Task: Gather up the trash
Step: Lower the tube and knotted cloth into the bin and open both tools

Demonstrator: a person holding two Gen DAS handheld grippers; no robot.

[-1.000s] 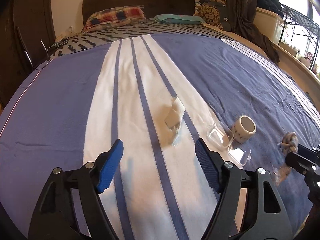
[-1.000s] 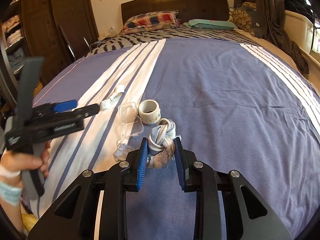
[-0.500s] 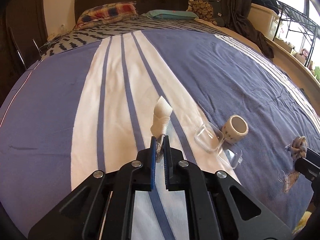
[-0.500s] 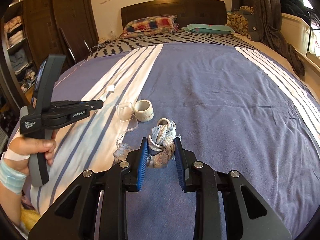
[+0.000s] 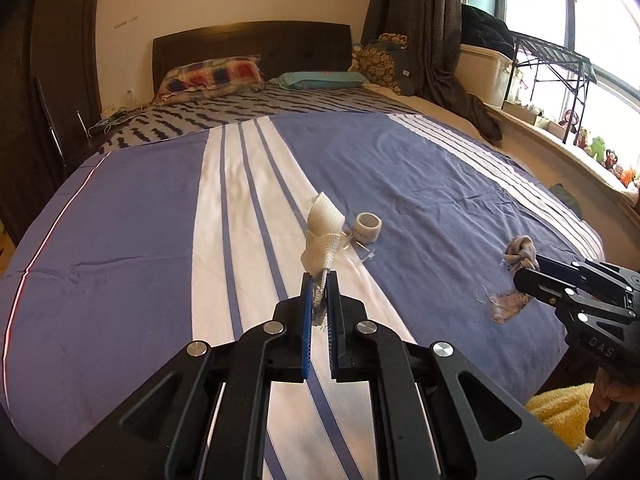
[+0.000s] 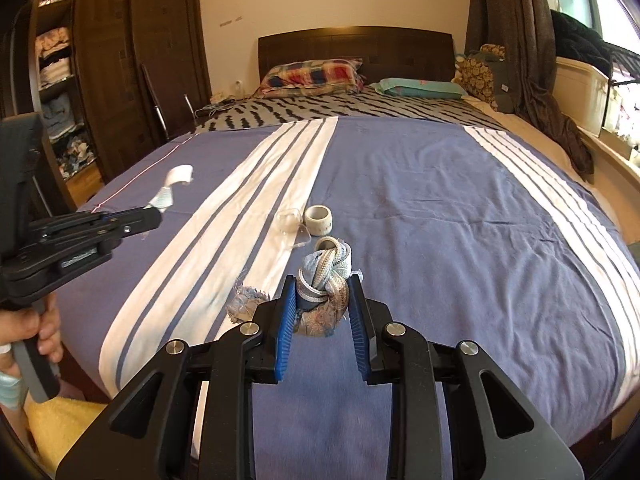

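Left gripper (image 5: 319, 280) clamped tight on the lower end of a white gauze strip (image 5: 322, 236), lifted clear of the bed (image 5: 120, 240); strip standing up and curling above the blue pads. Same strip seen from the right wrist camera, fluttering off the tip of the left gripper (image 6: 154, 212), well above the blue cover.

Right gripper (image 6: 323, 288) closed on a knotted bundle of grey-blue and brownish fabric scraps (image 6: 326, 280), pinched between both pads, with a frayed tail (image 6: 244, 304) hanging to the left. From the left wrist view, bundle (image 5: 520, 252) at the tip of the right gripper (image 5: 528, 276), ragged end dangling below, held off the cover.

Left on the bed: a small roll of white tape (image 6: 319, 219) lying on the blue part just beside the white stripe, and touching or nearly touching it, a clear plastic piece (image 6: 289, 220), perhaps a small open case, hard to tell through the transparency.

Plaid pillow (image 6: 312, 74) and teal pillow (image 6: 420, 88) at the dark headboard (image 6: 356, 46).
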